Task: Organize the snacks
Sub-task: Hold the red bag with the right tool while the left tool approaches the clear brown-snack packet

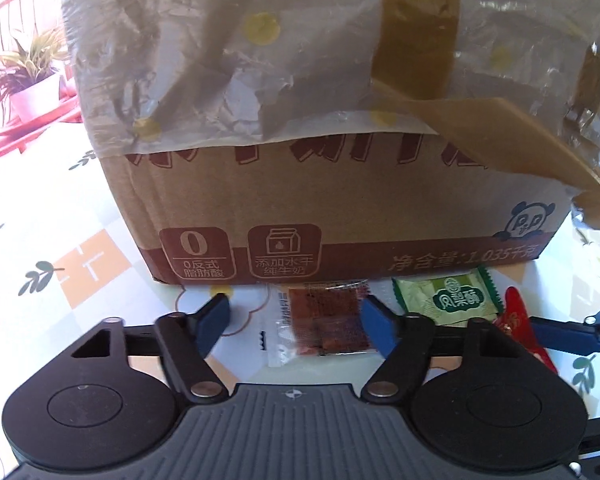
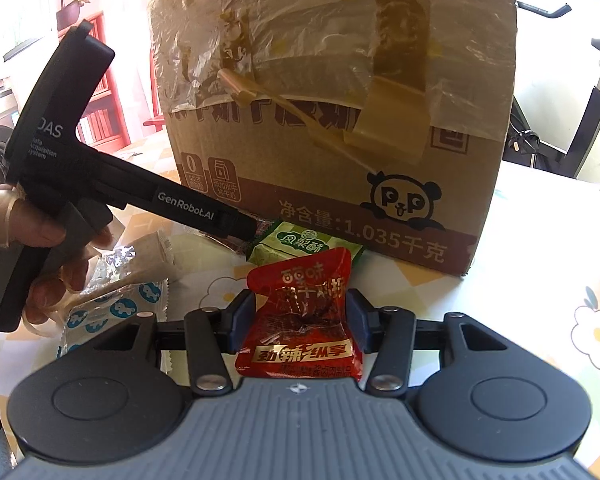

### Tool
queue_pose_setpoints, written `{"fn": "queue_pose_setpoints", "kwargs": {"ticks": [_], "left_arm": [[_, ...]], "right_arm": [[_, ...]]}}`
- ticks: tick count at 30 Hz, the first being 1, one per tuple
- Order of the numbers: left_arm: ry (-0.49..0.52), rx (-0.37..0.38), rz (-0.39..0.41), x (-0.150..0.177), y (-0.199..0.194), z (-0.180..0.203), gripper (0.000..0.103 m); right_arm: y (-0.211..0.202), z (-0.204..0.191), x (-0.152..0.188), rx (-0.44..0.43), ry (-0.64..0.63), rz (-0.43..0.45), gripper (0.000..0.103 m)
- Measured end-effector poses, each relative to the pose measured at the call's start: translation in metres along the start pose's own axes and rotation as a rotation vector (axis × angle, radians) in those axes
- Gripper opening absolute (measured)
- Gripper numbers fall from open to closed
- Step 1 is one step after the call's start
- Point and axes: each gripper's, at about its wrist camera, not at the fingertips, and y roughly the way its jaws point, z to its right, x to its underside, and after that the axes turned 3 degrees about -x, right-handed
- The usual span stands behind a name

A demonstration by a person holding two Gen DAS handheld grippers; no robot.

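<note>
A clear packet with a brown-red snack (image 1: 324,322) lies on the tablecloth at the foot of a big cardboard box (image 1: 300,200). My left gripper (image 1: 296,316) is open around it: the right pad sits at the packet's edge and the left pad stands clear of it. A green packet (image 1: 448,296) lies to its right. My right gripper (image 2: 300,312) is shut on a red snack packet (image 2: 300,320), held just in front of the green packet (image 2: 300,244) and the box (image 2: 340,120). The red packet (image 1: 516,320) also shows at the right of the left wrist view.
Blue-and-white packets (image 2: 112,308) and a foil packet (image 2: 112,264) lie by the gloved hand (image 2: 40,232) that holds the left gripper. A red chair with a potted plant (image 1: 32,80) stands beyond the table's left side. A black metal frame (image 2: 560,132) stands behind the right edge.
</note>
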Motion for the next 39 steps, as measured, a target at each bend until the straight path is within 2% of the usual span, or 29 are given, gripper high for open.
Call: {"fn": "queue_pose_setpoints", "kwargs": {"ticks": [1, 4, 6, 12, 15, 19, 23, 26, 29, 36, 39], "left_arm": [[0.006, 0.014, 0.0, 0.0, -0.003, -0.001, 0.045], [-0.003, 0.046, -0.02, 0.003, -0.009, -0.008, 0.032], [-0.002, 0.052, -0.029, 0.009, -0.014, -0.013, 0.031], [-0.013, 0.055, -0.046, 0.027, -0.031, -0.02, 0.03], [-0.031, 0.13, -0.054, 0.036, -0.039, -0.022, 0.031], [-0.039, 0.129, 0.002, 0.028, -0.042, -0.03, 0.032], [-0.013, 0.177, 0.018, 0.009, -0.029, -0.031, 0.033], [0.036, 0.137, -0.003, 0.0, -0.013, -0.025, 0.037], [-0.001, 0.095, -0.023, -0.001, -0.004, -0.028, 0.037], [-0.041, 0.173, -0.058, 0.011, -0.011, -0.023, 0.041], [-0.04, 0.211, -0.072, 0.018, -0.017, -0.016, 0.047]], "right_arm": [[0.0, 0.0, 0.0, 0.0, 0.0, 0.0, 0.052], [0.0, 0.0, 0.0, -0.002, 0.002, 0.002, 0.052], [-0.001, 0.0, 0.0, -0.002, 0.003, 0.002, 0.052], [-0.001, 0.0, 0.0, 0.001, 0.0, 0.003, 0.052], [-0.001, 0.0, 0.0, 0.001, 0.0, 0.003, 0.052], [-0.001, 0.0, 0.0, 0.001, 0.002, 0.003, 0.052], [0.0, 0.0, 0.0, 0.0, 0.006, 0.003, 0.052], [-0.001, 0.002, 0.0, -0.004, 0.01, 0.003, 0.052], [-0.001, 0.002, 0.0, -0.004, 0.009, 0.003, 0.052], [-0.001, 0.001, 0.0, -0.005, 0.007, 0.003, 0.052], [-0.001, 0.001, 0.0, -0.005, 0.007, 0.003, 0.052]]}}
